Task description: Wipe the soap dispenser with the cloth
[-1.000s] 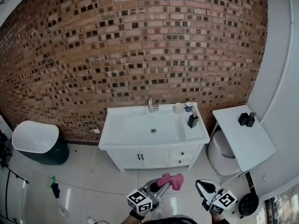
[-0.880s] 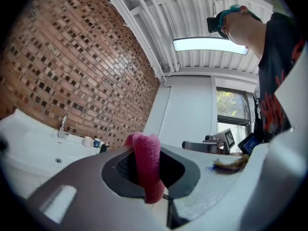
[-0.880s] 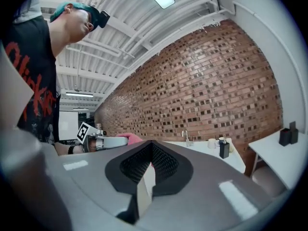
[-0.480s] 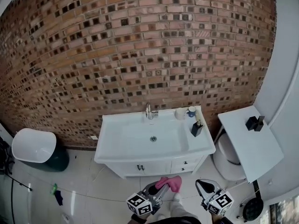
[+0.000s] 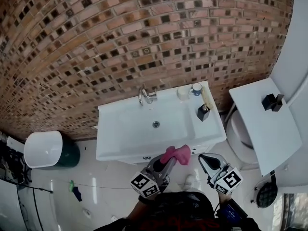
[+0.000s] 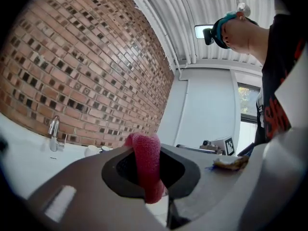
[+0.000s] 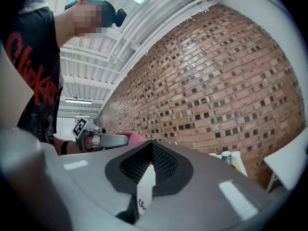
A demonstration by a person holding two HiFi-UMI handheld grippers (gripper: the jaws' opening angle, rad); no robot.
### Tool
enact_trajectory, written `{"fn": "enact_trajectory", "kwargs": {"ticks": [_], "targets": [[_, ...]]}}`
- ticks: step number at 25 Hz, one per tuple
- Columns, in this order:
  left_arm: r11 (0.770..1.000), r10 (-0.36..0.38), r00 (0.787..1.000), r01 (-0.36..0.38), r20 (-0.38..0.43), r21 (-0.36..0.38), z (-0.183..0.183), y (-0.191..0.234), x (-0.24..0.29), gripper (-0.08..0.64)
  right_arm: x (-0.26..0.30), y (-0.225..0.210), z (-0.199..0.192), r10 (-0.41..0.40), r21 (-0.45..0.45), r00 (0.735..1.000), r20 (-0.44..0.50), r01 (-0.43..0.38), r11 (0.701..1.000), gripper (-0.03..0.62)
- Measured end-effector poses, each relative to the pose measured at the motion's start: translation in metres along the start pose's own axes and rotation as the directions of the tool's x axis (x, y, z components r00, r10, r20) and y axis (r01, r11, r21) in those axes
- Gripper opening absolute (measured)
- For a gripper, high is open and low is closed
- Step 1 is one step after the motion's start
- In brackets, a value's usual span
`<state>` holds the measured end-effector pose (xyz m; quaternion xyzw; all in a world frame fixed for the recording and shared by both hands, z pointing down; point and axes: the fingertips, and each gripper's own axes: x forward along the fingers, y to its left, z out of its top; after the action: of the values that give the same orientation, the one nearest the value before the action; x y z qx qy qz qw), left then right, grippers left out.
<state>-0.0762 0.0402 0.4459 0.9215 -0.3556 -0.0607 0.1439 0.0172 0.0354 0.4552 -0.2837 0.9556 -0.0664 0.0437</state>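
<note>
A dark soap dispenser [image 5: 203,112] stands on the right side of the white sink counter [image 5: 211,134], under the brick wall. My left gripper [image 5: 169,160] is shut on a pink cloth [image 5: 176,153], held just in front of the counter's front edge; in the left gripper view the pink cloth [image 6: 147,165] hangs between the jaws. My right gripper [image 5: 206,161] is shut and empty, to the right of the left one, below the dispenser. In the right gripper view my right gripper [image 7: 153,150] shows closed jaws, with the left gripper [image 7: 103,139] and the cloth [image 7: 135,137] beside it.
A chrome tap [image 5: 144,96] stands at the basin's back, with a white cup [image 5: 182,92] and a small jar [image 5: 196,89] at the back right. A white side table [image 5: 262,129] with a black object [image 5: 273,102] is on the right, a toilet [image 5: 239,137] beneath it. A white tub [image 5: 44,149] sits left.
The view has closed in on the sink. Both grippers have advanced toward the counter, the left still holding the pink cloth, which now reaches the counter's front edge.
</note>
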Motion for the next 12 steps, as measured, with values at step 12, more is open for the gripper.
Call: {"fn": "enact_trajectory", "kwargs": {"ticks": [12], "targets": [[0.991,-0.119,0.992,0.117,-0.032,-0.057,0.006,0.13,0.067,0.046,0.069,-0.149,-0.051,-0.382,-0.047,0.9,-0.208,0.381,0.923,0.045]]}}
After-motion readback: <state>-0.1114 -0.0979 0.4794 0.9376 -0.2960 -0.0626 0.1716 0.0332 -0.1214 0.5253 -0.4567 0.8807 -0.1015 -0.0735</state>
